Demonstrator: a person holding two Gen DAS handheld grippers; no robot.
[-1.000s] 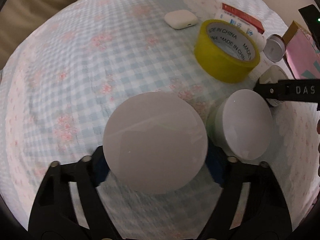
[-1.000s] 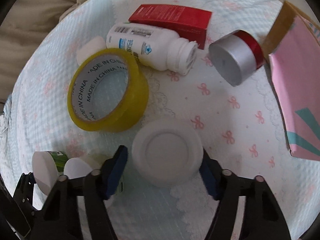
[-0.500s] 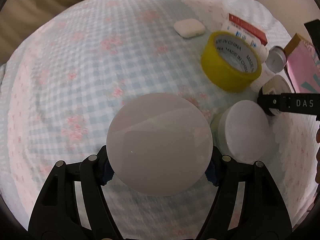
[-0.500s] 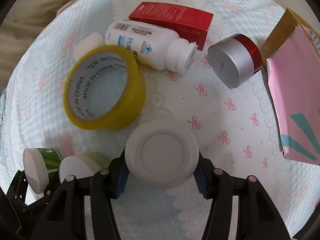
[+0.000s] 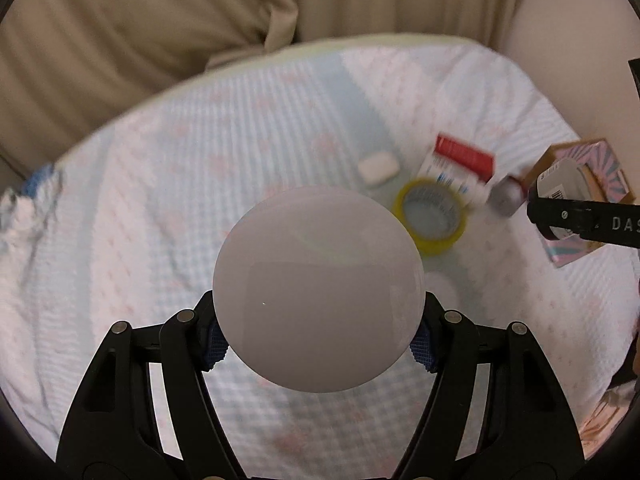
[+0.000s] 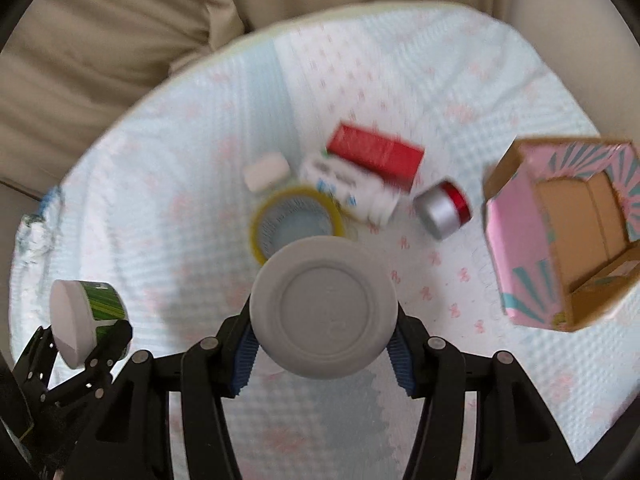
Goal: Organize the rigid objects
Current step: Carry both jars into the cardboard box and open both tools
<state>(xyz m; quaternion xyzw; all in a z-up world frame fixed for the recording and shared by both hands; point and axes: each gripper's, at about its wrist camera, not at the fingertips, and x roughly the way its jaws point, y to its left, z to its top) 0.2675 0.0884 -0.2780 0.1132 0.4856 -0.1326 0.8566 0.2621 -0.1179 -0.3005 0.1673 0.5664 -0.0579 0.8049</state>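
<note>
My left gripper (image 5: 318, 340) is shut on a green jar with a white lid (image 5: 318, 290), held well above the bed; it also shows in the right wrist view (image 6: 86, 320). My right gripper (image 6: 322, 344) is shut on a round white jar (image 6: 324, 308), also lifted; its base with a barcode shows in the left wrist view (image 5: 560, 188). On the cloth lie a yellow tape roll (image 6: 296, 220), a white bottle (image 6: 352, 188), a red box (image 6: 376, 156), a silver-and-red jar (image 6: 442, 208) and a small white case (image 6: 266, 170).
An open pink cardboard box (image 6: 560, 232) stands at the right on the checked bedcover (image 6: 200, 200). Beige curtains (image 5: 140, 32) hang behind the bed. A blue-and-white cloth edge (image 5: 24, 204) lies at the far left.
Both grippers closed on their jars and lifted them high off the bedcover. The objects on the cloth now look smaller and farther away.
</note>
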